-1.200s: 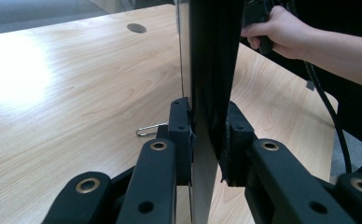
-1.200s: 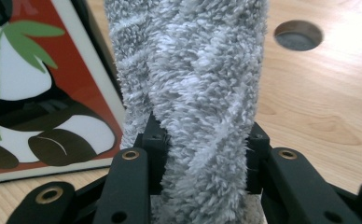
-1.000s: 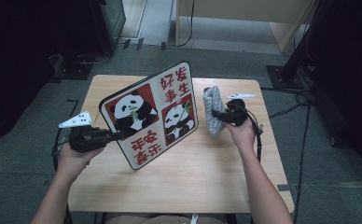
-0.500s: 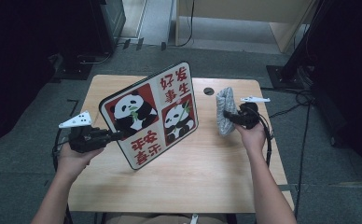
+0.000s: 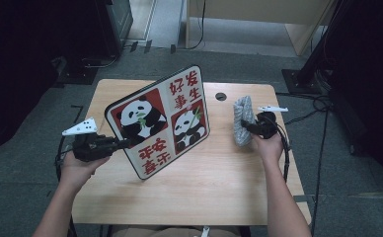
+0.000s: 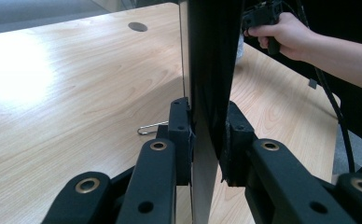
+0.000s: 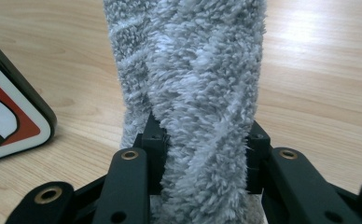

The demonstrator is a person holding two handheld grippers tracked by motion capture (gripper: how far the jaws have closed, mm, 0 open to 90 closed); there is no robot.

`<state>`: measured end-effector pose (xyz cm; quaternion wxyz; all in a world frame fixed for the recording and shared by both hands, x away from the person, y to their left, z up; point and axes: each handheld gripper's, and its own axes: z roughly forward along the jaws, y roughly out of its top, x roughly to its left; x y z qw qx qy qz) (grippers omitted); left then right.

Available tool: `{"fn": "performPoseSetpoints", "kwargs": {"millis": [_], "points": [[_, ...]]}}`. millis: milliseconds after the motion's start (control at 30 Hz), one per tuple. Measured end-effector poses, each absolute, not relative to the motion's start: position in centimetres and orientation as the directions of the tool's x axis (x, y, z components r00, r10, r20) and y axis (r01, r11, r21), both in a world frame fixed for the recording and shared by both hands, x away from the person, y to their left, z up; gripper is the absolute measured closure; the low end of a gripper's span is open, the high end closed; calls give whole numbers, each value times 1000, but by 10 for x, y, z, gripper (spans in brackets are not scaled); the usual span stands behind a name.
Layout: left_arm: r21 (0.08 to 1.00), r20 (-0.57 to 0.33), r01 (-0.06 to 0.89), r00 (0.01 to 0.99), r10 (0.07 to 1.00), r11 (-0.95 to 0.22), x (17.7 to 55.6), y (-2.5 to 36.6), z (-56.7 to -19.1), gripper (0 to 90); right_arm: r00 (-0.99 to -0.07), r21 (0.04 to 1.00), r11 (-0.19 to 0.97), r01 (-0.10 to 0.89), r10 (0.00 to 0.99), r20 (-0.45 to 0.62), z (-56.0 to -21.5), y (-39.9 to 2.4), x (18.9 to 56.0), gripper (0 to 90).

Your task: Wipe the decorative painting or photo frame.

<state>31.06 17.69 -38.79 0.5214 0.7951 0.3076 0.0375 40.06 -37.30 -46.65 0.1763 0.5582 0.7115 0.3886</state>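
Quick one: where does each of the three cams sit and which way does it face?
High view: above the person's side, facing down on the table; both forearms show.
Left gripper view: on the left tool, along jaws clamping the panda board; right hand beyond.
Right gripper view: on the right tool, jaws squeezing the grey cloth.
Shared: board, table.

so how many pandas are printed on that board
2. One panda sits in the upper-left red square of the white-rimmed picture board, the other panda in the lower-right red square. The board's back face is hidden.
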Motion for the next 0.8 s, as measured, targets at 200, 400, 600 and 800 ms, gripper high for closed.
{"fn": "performPoseSetpoints", "kwargs": {"millis": [200, 400, 600, 800], "points": [[852, -262, 451, 809, 527, -268, 311, 177, -388, 781, -289, 751, 57, 658, 940, 182, -458, -389, 393, 639], [851, -262, 451, 808, 528, -268, 311, 177, -388, 781, -264, 729, 59, 682, 949, 171, -467, -397, 393, 637], [851, -264, 453, 807, 528, -267, 311, 177, -388, 780, -276, 708, 79, 702, 946, 169, -485, -391, 400, 627], [850, -261, 452, 807, 529, -270, 311, 177, -388, 780, -289, 715, 99, 692, 946, 149, -492, -382, 404, 595]]}}
